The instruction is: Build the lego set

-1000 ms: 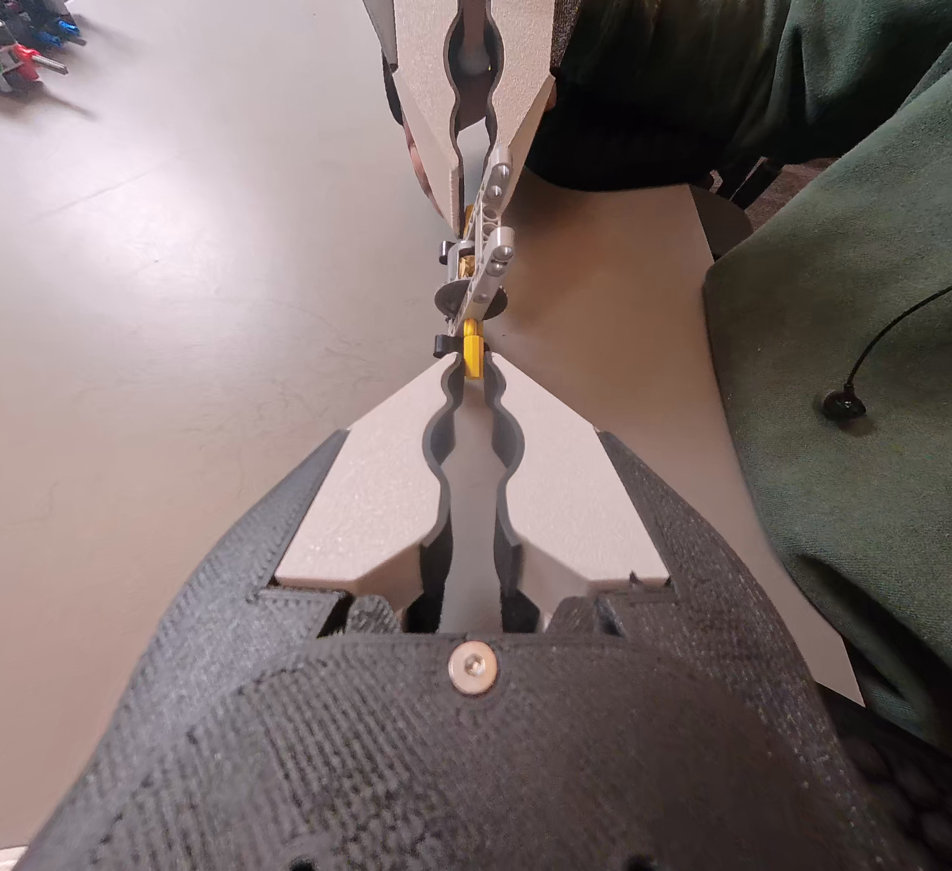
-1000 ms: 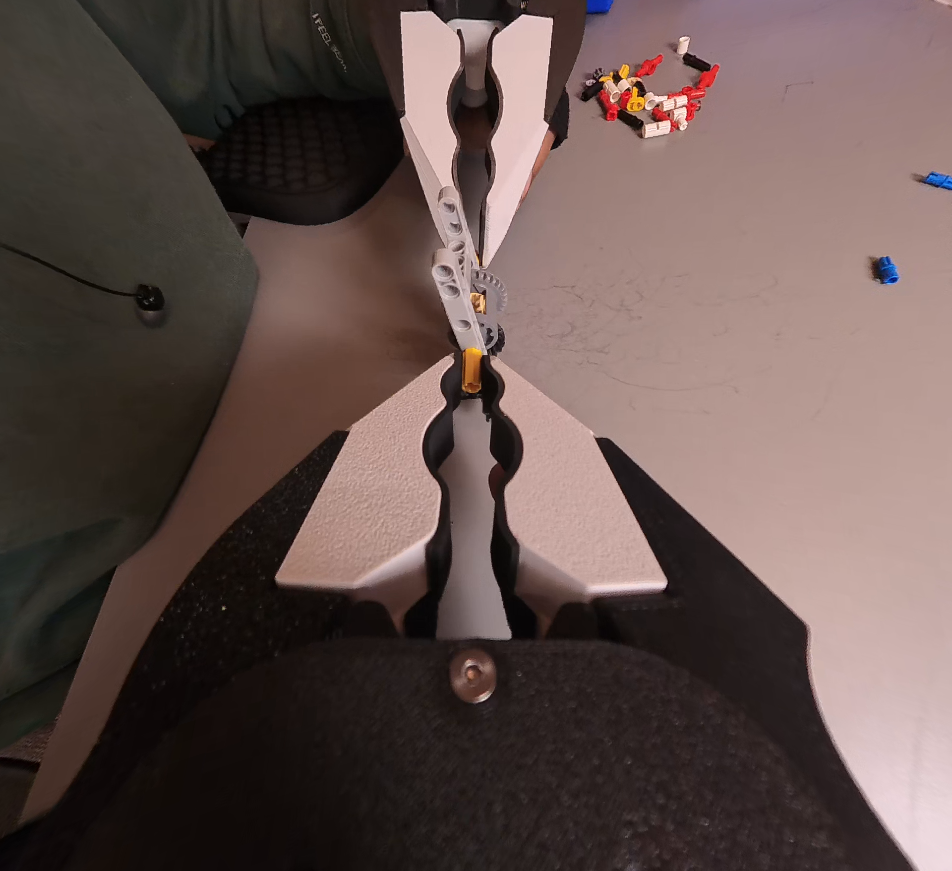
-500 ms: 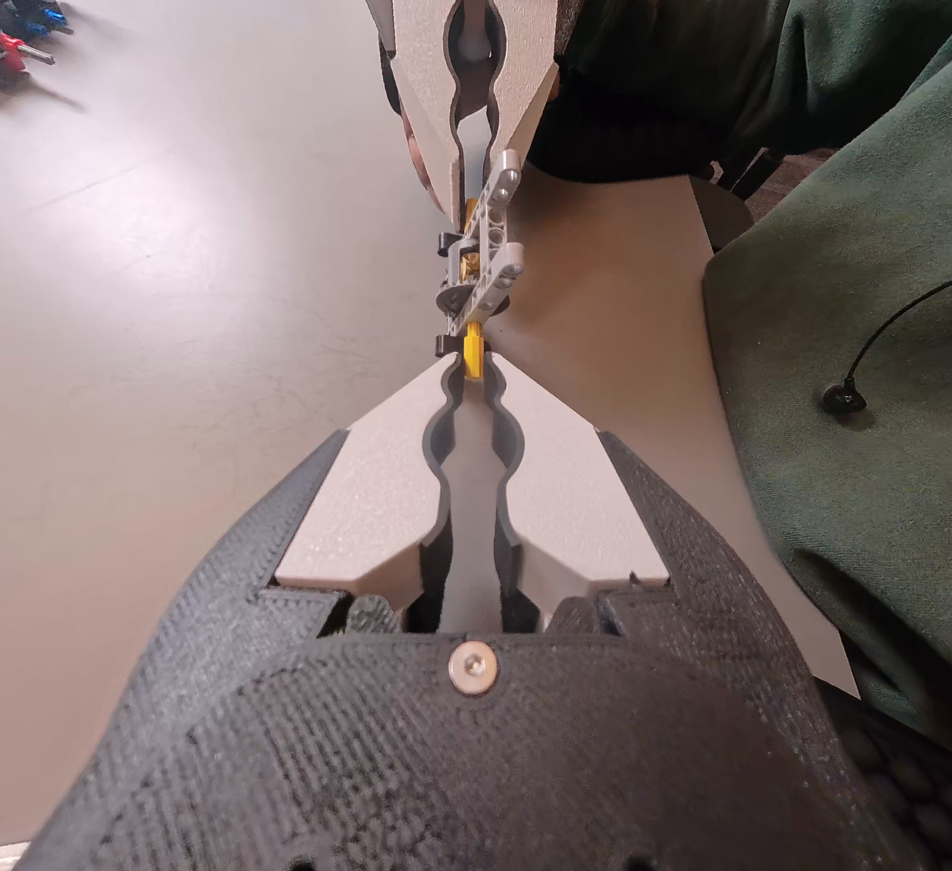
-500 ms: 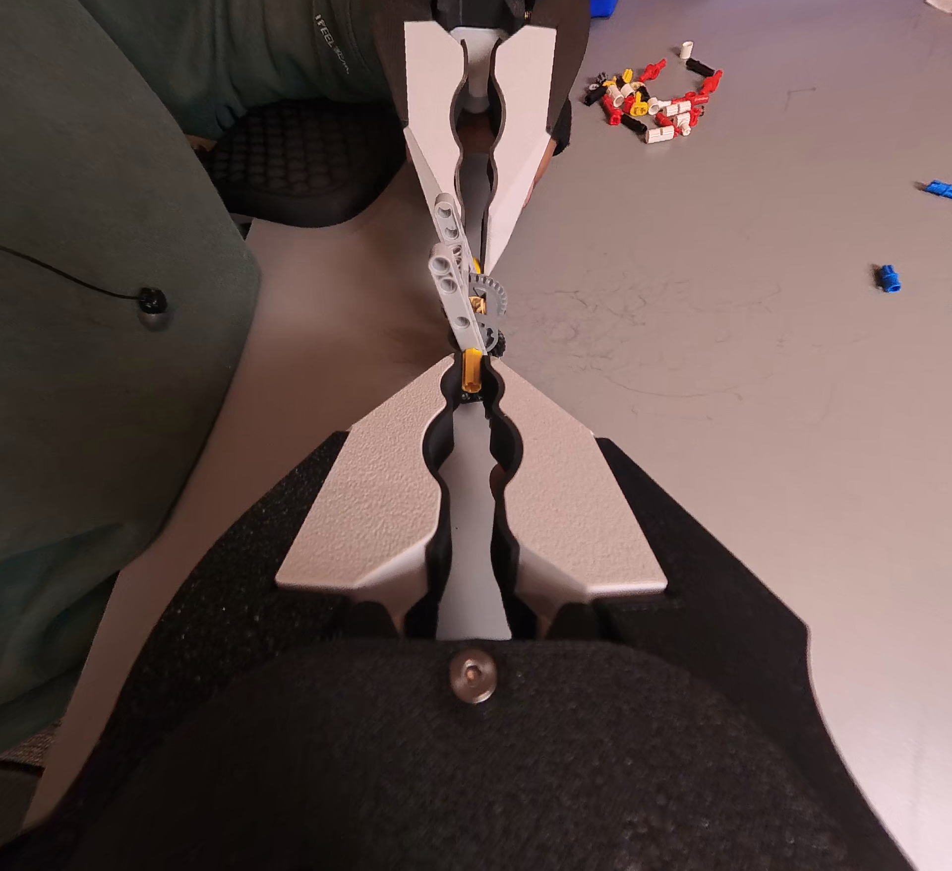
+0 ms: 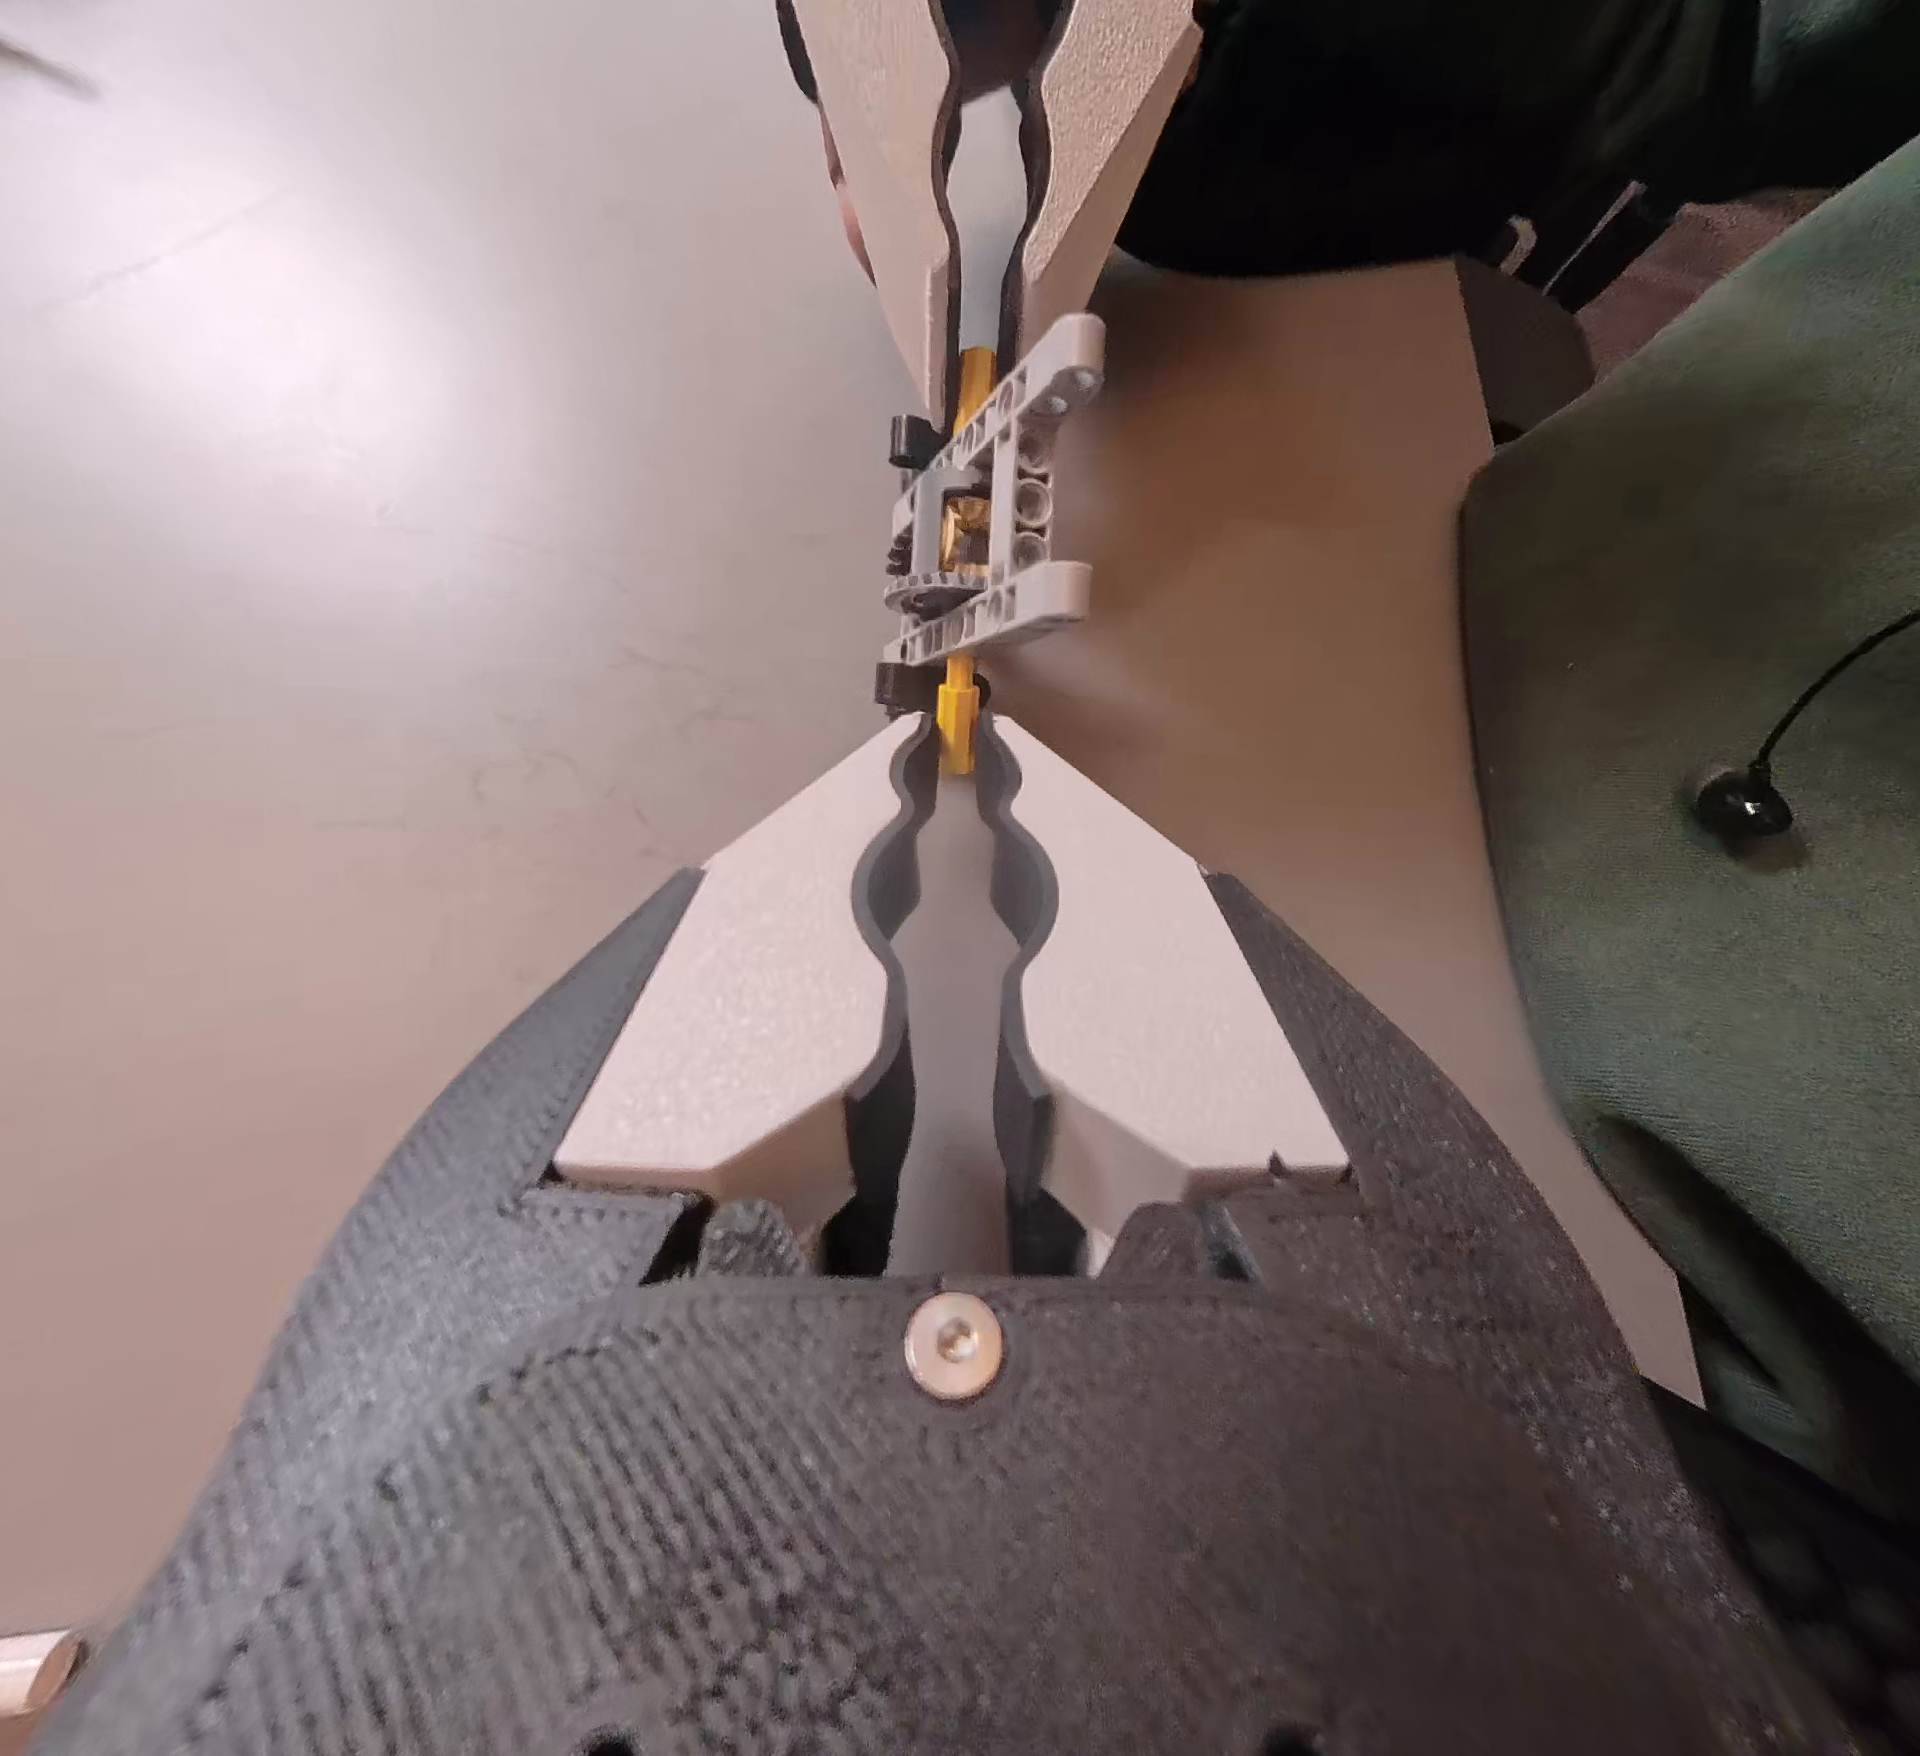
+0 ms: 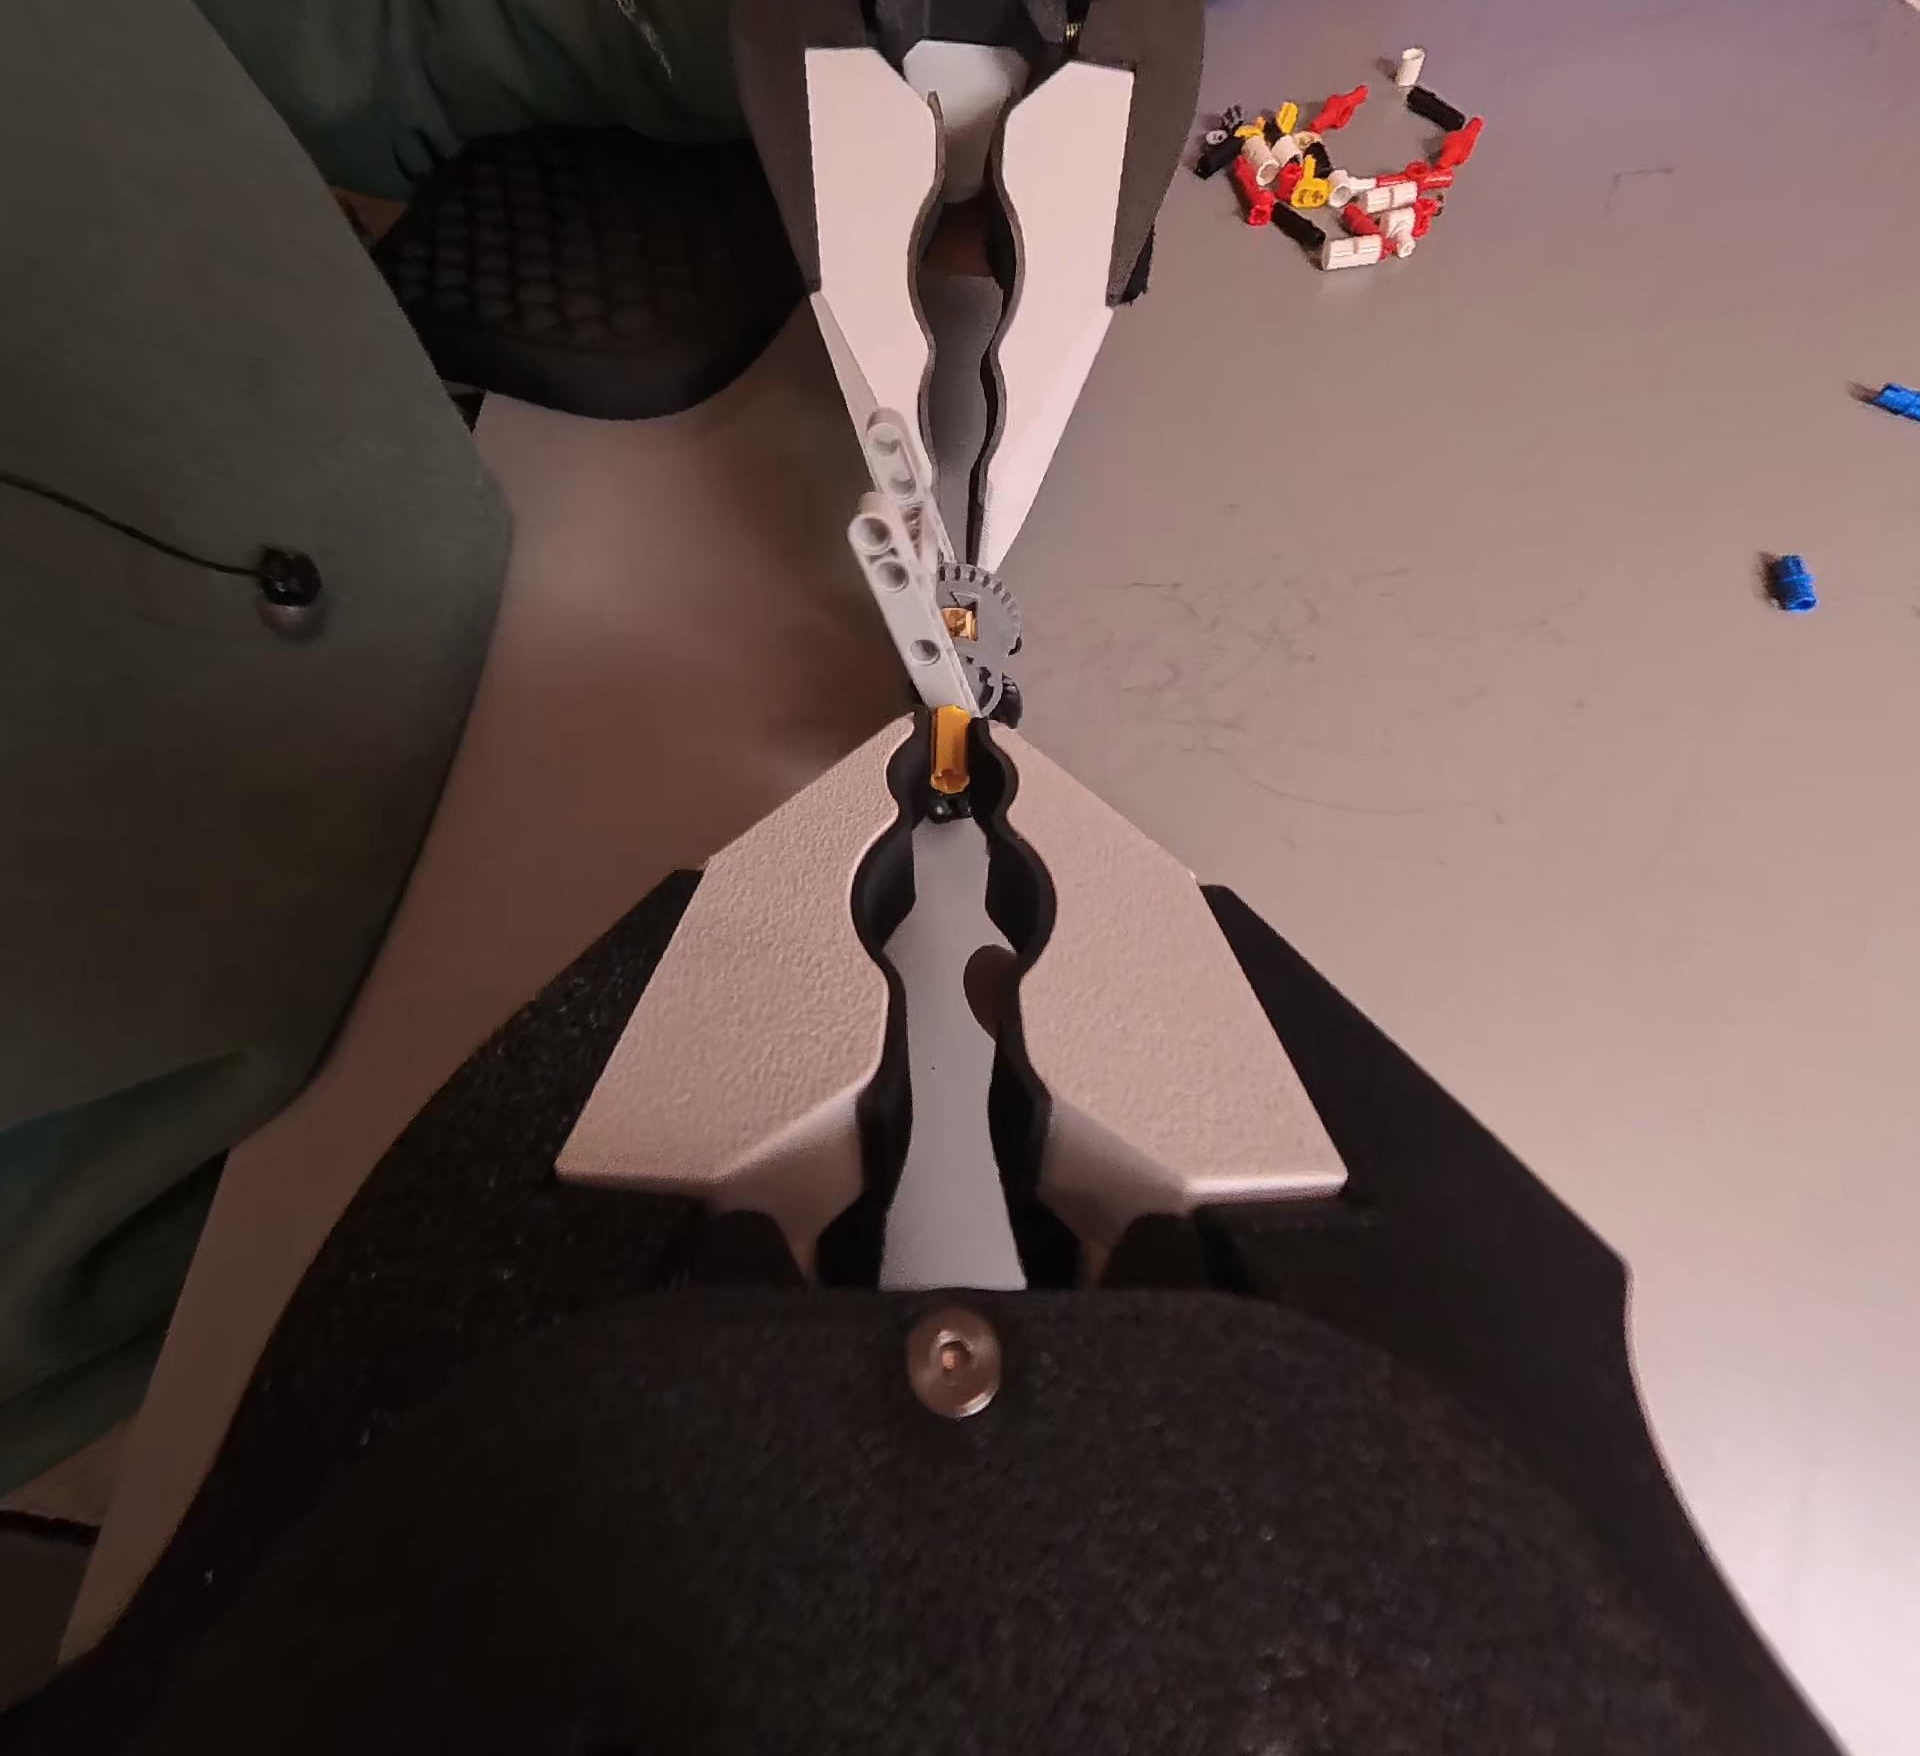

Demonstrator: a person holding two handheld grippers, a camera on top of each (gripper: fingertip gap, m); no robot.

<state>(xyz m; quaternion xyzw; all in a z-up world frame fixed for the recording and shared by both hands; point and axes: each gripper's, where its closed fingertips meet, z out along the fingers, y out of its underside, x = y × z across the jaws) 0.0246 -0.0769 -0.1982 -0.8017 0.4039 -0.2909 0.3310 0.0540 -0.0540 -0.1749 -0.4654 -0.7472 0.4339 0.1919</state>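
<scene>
- Your left gripper (image 5: 954, 738) is clenched on one yellow axle end of the grey lego gear assembly (image 5: 985, 530).
- Your right gripper (image 6: 951, 750) clamps the opposite end, holding it above the table (image 6: 1455, 771).
- Loose lego pieces (image 6: 1340, 168) lie well apart.

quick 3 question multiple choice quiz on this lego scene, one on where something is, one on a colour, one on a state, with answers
1. Where does the pile of loose pieces lie?
A. on the table
B. in a blue bin
C. on the person's lap

2. What colour is the axle that the left gripper pinches?
A. red
B. yellow
C. green

3. How is the grey assembly held?
A. lying on the table
B. by one gripper alone
C. between both grippers, off the table

Answers: 1 A, the pieces sit on the bare table. 2 B, it shows yellow between the fingertips. 3 C, the right gripper grips its other end.
</scene>
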